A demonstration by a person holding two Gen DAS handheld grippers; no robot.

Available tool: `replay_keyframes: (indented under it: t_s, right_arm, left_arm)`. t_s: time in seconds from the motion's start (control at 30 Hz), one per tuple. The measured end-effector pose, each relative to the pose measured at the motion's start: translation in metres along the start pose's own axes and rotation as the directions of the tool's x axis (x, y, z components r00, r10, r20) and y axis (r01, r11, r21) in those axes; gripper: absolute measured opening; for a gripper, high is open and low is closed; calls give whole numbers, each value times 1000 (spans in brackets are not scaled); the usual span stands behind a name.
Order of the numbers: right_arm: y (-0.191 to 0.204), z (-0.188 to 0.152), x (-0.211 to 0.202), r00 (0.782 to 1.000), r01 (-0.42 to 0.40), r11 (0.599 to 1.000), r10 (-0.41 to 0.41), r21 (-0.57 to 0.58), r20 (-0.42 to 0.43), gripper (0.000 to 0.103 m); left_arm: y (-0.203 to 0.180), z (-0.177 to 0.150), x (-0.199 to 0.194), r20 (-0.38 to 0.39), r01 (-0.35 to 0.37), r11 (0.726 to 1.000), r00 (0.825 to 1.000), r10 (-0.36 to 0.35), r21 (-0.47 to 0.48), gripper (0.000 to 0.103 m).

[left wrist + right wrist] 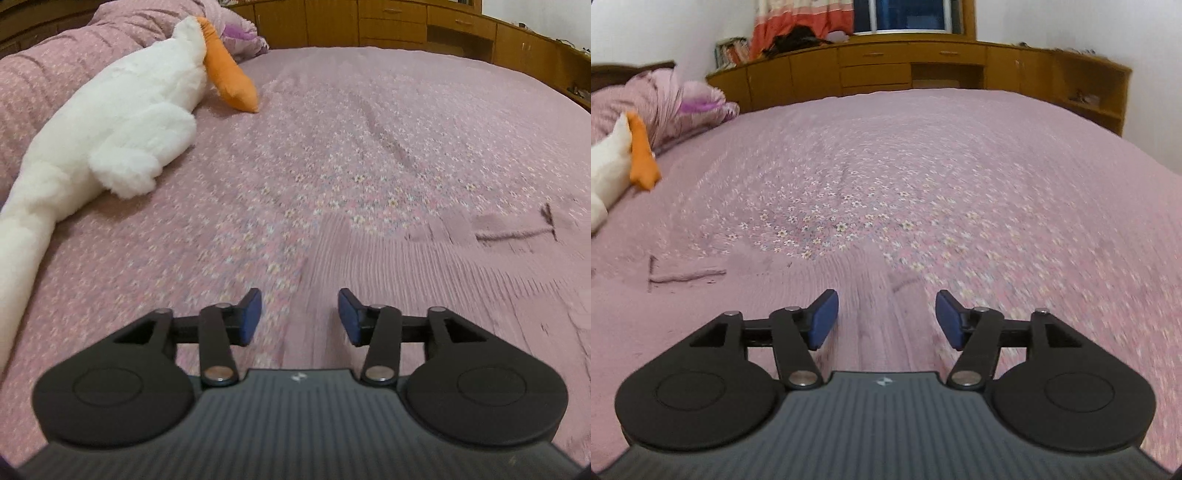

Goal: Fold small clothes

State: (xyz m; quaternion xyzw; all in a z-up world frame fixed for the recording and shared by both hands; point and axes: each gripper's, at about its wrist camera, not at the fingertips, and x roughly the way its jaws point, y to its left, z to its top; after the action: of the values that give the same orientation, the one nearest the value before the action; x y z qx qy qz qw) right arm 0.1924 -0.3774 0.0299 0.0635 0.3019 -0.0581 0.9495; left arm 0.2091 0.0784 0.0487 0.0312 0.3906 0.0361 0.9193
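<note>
A pink ribbed garment point(424, 269) lies flat on the flowered pink bedsheet point(369, 129), nearly the same colour as it. A dark seam line point(517, 233) marks its far edge. In the right wrist view the same garment point(701, 306) spreads to the lower left, with its seam line point(687, 275) beyond. My left gripper point(300, 314) hangs open over the garment's left part, nothing between its blue pads point(251, 317). My right gripper point(886, 317) stands open over the garment's right edge, its blue pads point(823, 319) also bare. Both views are motion-blurred near the fingers.
A long white plush goose point(122, 122) with orange parts point(229, 74) lies along the bed's left side, next to a bunched pink duvet point(653, 96). Wooden cabinets point(886, 70) run behind the bed, under a window with a curtain point(801, 22).
</note>
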Motion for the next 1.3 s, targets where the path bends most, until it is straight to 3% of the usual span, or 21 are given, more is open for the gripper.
replay_keyframes:
  t_s: [0.17, 0.33, 0.47, 0.67, 0.77, 0.83, 1.3]
  right_arm:
    - [-20, -11, -34, 999, -45, 995, 47, 89, -16, 69]
    - [-29, -22, -57, 998, -29, 997, 33, 69, -49, 70]
    - [-42, -38, -71, 996, -58, 982, 69, 177, -54, 84]
    - [-44, -57, -72, 991, -90, 962, 112, 258, -69, 88]
    - [-47, -65, -74, 991, -120, 943, 135, 311, -24, 92]
    - [-49, -73, -69, 992, -109, 933, 126, 342, -27, 92]
    - [-42, -81, -56, 982, -164, 946, 185, 278, -49, 102]
  left_arm:
    - [7, -21, -16, -54, 21, 998, 998, -24, -51, 50]
    - [5, -33, -27, -88, 26, 999, 996, -29, -31, 50]
    - [1, -37, -42, -77, 26, 1000, 997, -27, -11, 51]
    - [-3, -45, -58, -87, 42, 998, 995, -45, -37, 51]
    - [-8, -50, -65, -92, 54, 998, 994, -58, -38, 62]
    - [-11, -53, -67, -105, 49, 998, 993, -54, -46, 62]
    - [-36, -67, -72, -124, 28, 997, 992, -36, -68, 62]
